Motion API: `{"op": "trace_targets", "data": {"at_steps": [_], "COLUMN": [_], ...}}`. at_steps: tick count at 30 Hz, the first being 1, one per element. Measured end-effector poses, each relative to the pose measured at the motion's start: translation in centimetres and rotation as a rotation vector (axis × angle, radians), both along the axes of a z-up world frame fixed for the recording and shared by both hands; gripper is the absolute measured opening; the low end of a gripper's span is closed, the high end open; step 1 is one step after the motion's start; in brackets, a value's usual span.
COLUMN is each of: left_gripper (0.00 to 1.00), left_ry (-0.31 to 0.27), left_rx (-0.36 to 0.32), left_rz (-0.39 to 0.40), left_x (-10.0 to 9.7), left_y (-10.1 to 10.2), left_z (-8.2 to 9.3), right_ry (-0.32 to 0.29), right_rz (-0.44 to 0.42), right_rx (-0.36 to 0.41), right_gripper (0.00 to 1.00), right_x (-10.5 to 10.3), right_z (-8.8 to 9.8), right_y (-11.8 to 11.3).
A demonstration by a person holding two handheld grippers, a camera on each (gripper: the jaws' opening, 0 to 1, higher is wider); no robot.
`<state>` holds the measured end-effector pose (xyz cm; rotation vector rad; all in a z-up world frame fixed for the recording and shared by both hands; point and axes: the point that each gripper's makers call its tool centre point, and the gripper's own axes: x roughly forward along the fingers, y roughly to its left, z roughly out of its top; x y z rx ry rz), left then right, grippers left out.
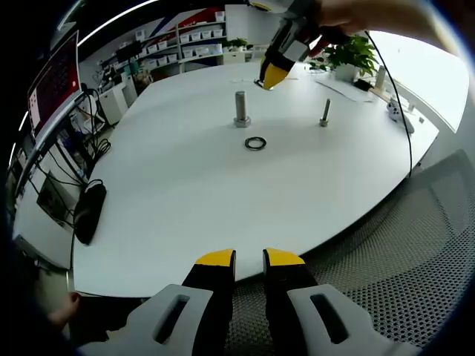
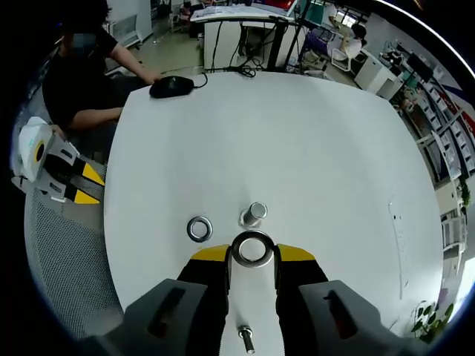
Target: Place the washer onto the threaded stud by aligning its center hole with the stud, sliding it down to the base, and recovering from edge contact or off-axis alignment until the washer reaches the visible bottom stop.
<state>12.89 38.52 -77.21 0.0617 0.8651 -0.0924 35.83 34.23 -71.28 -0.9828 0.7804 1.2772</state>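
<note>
Your right gripper (image 2: pixel 251 252) has its yellow-tipped jaws clamped on a flat silver metal washer (image 2: pixel 251 248), hole facing up, just short of the upright threaded silver stud (image 2: pixel 254 213). A second silver washer (image 2: pixel 199 228) lies flat just left of the stud. Your left gripper (image 1: pixel 249 258) hangs off the white table's (image 1: pixel 178 193) near edge, jaws slightly apart, holding nothing. Open tabletop surrounds the stud.

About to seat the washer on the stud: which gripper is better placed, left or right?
Right. The right gripper holds a washer between its jaw tips, close to the threaded stud. The left gripper sits at the table edge, far from the stud.
</note>
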Motion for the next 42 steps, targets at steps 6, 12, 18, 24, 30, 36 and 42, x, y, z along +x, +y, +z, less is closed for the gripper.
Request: {"op": "trace_targets", "data": {"at_steps": [6, 12, 18, 24, 30, 36, 42], "left_gripper": [0.12, 0.12, 0.12, 0.12, 0.12, 0.12, 0.12], "left_ry": [-0.002, -0.004, -0.004, -0.003, -0.001, 0.000, 0.000], "left_rx": [-0.001, -0.001, -0.001, -0.001, -0.002, -0.002, -0.003], "left_rz": [0.003, 0.005, 0.005, 0.002, 0.000, -0.004, -0.003], "left_x": [0.0, 0.0, 0.0, 0.1, 0.2, 0.2, 0.2], "left_y": [0.0, 0.0, 0.0, 0.0, 0.0, 0.0, 0.0], "left_z": [0.0, 0.0, 0.0, 0.0, -0.2, -0.2, -0.3], "right_ry": [-0.022, -0.024, 0.004, -0.019, -0.005, 0.010, 0.022], "right_rz": [0.059, 0.086, 0.120, 0.166, 0.174, 0.203, 0.208], "right_rx": [-0.038, -0.082, -0.117, -0.160, -0.175, -0.220, -0.254], "right_gripper": [0.23, 0.23, 0.23, 0.23, 0.23, 0.23, 0.23], "right_x": [0.1, 0.6, 0.4, 0.6, 0.7, 0.4, 1.0], "right_z": [-0.1, -0.6, -1.4, -2.1, -2.4, -3.2, -4.6], "right_y": [1.5, 2.2, 2.5, 2.8, 3.1, 3.0, 3.0]}}
